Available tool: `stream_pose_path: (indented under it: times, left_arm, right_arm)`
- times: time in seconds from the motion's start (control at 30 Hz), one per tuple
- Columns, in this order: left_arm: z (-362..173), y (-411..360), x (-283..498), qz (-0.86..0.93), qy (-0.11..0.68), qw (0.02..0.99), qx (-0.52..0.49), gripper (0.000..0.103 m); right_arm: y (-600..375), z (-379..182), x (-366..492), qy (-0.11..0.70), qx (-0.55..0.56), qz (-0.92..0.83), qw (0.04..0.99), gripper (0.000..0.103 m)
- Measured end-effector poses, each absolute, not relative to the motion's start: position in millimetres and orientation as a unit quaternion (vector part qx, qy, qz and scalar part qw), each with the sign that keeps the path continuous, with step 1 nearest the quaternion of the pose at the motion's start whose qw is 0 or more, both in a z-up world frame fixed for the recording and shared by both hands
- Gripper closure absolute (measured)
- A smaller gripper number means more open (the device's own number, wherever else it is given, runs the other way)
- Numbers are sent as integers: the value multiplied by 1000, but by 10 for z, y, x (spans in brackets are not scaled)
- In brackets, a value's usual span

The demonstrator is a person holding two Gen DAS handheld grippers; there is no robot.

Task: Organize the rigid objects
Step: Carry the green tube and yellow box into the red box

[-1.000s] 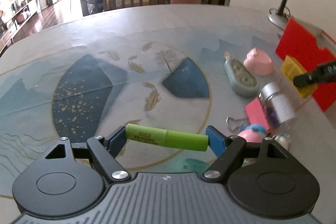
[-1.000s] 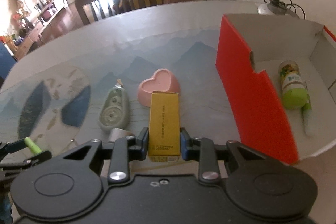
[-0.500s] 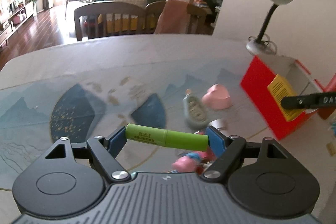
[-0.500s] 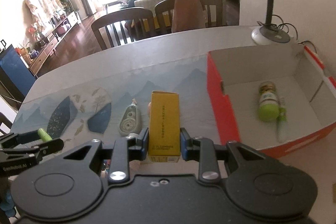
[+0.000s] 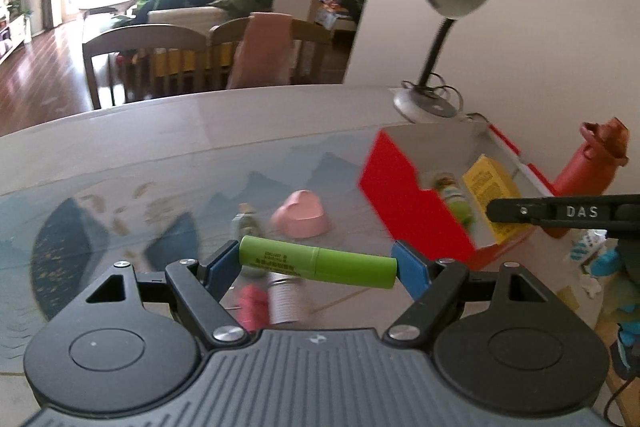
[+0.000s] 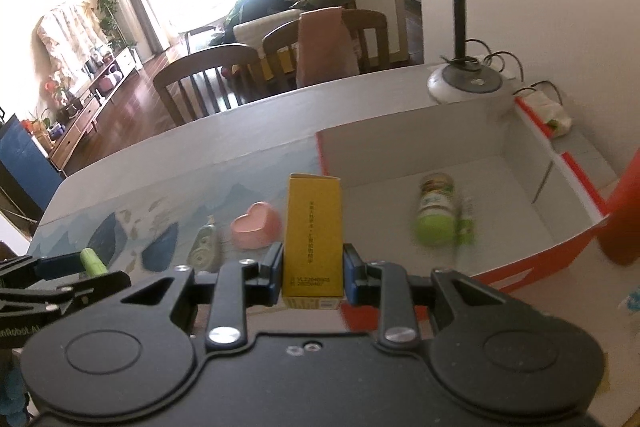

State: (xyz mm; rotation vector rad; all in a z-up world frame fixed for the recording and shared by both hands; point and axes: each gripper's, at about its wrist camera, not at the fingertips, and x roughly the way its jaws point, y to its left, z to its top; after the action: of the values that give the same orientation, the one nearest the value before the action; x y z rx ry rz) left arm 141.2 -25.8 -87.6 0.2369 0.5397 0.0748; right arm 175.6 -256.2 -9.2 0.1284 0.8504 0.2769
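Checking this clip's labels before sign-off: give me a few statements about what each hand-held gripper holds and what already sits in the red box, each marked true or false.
1. The left hand-held gripper clamps a green tube endwise. True.
2. The right hand-held gripper is empty. False: it grips a yellow carton.
3. A green-capped bottle lies inside the red box. True.
4. The pink heart-shaped dish is in the box. False: it sits on the table, beside the correction-tape dispenser.
5. The desk lamp stands beyond the box. True.
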Motion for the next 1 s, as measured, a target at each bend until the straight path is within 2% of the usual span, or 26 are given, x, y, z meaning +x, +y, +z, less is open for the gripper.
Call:
stream_pose_path:
  times: [0.57,1.0]
  left_arm:
    - [-1312,-1356,2064,-11,286,945,159,21]
    - [-1486,-1820,2798,-4,298,938,177,21]
  right_arm:
    - [-3416,-192,2153,405,74,110,905,75]
    - [-3861,-484,2536,424,77,85,898,75]
